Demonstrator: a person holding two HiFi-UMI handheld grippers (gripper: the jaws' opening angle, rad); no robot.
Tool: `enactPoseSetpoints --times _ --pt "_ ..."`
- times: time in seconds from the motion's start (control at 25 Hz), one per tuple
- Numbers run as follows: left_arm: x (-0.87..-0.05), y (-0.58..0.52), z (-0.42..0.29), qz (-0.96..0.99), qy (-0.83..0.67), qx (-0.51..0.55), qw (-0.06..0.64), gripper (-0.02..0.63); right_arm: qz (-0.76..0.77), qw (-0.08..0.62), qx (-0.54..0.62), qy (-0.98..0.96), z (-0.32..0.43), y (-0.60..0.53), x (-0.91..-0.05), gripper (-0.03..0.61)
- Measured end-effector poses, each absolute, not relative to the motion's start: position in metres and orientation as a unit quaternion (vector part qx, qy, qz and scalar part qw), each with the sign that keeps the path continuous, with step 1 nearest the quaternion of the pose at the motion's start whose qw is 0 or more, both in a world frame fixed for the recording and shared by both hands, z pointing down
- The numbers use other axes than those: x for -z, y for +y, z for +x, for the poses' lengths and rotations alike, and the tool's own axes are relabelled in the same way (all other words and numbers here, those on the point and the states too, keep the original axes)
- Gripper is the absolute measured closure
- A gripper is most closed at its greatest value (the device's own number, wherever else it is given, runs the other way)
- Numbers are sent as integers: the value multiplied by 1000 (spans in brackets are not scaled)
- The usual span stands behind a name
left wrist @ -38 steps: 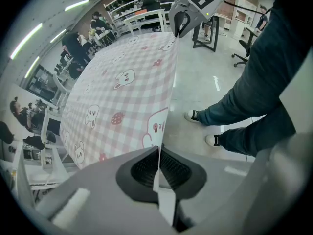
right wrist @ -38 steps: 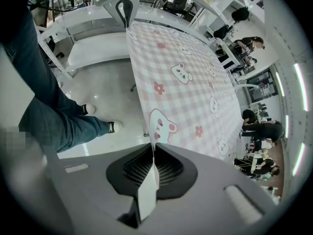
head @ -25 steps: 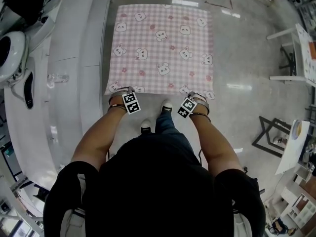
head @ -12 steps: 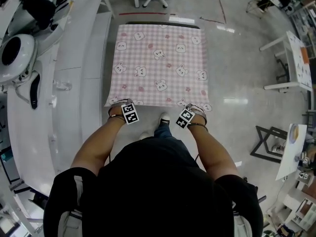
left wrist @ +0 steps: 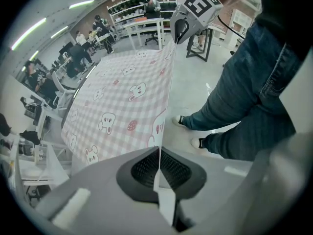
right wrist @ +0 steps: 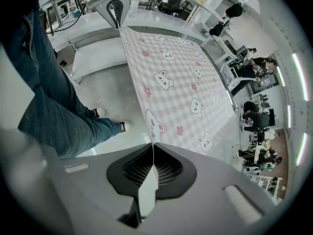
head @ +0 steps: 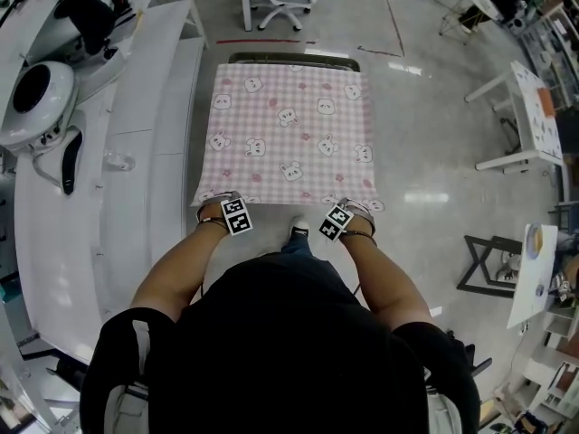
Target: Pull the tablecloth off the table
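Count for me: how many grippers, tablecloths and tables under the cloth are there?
Grippers: 2, the left gripper and the right gripper, each shut on the cloth's near edge
Tablecloth: 1, pink with bears
Table: 1, only its dark far edge shows
Total: 4

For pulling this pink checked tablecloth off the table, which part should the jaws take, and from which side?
Take the near edge at its two corners, coming from the person's side. The tablecloth is thin and flat, so jaws close across the hem; the left gripper and right gripper are both shut on it there.
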State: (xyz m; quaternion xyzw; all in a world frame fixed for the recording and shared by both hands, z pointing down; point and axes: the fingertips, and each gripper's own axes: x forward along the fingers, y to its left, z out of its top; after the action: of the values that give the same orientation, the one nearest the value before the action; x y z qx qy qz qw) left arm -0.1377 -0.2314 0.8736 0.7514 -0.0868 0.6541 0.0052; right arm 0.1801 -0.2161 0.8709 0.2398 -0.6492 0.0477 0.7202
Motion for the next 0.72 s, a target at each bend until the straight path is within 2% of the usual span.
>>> enactPoseSetpoints --times 0.72 --pt "-852 -177 -150 766 -85 -637 23 611 271 713 -61 -644 166 -159 -850 551"
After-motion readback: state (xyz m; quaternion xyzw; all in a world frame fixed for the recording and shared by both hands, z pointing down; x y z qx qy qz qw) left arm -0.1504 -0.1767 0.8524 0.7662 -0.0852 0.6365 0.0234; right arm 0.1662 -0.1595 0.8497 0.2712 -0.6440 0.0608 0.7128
